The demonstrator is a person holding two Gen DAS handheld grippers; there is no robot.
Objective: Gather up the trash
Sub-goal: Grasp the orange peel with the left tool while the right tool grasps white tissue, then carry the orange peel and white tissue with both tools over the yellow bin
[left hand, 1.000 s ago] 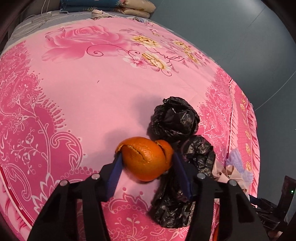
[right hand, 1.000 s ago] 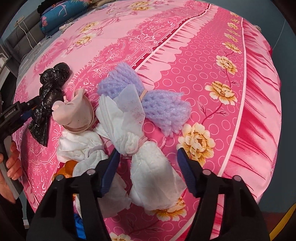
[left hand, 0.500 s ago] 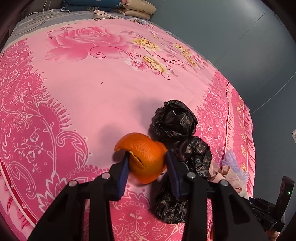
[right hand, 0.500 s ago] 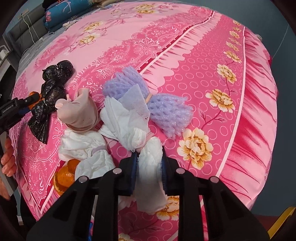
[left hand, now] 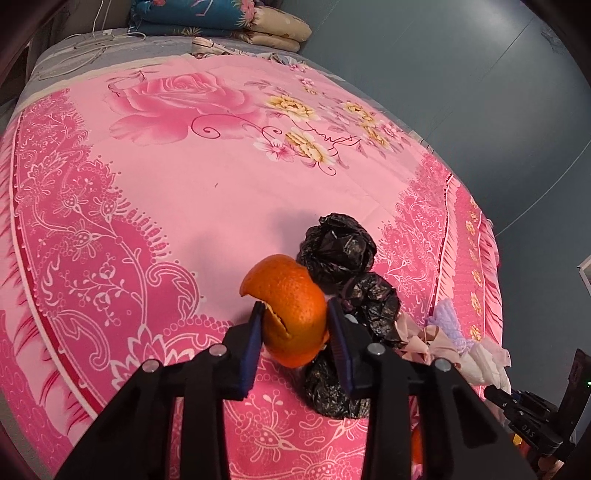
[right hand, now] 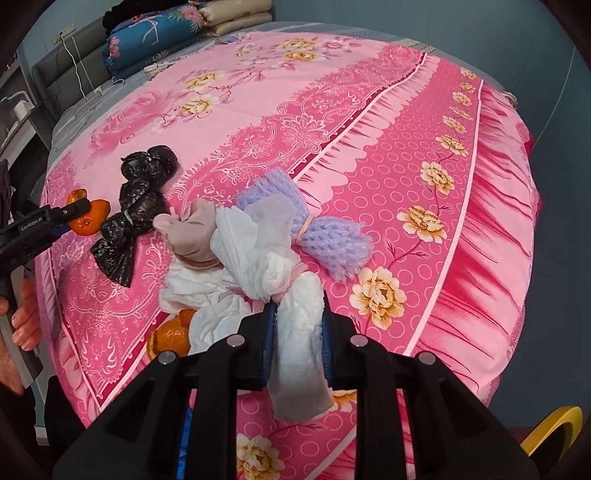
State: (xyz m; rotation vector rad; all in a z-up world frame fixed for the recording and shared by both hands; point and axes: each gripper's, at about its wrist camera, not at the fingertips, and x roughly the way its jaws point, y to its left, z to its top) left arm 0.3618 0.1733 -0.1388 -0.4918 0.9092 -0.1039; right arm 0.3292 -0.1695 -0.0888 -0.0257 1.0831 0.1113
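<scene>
Left gripper (left hand: 295, 332) closing on curled orange peel (left hand: 288, 314), right gripper (right hand: 297, 332) clamped on crumpled white tissue wad (right hand: 295, 332) above pink floral bed (right hand: 406, 147): lift both straight, squeeze gently, avoid snagging 2 neighbouring knotted black plastic bags (left hand: 343, 254).

A bedroom in a home. A wide bed (left hand: 184, 206) fills both views, spread with a pink floral sheet (right hand: 369, 155). Folded quilts (right hand: 159, 33) are stacked at its far end against a padded grey headboard (right hand: 66, 74), with a white charging cable (right hand: 79, 66) and plain blue-grey walls (left hand: 461, 92) around.
</scene>
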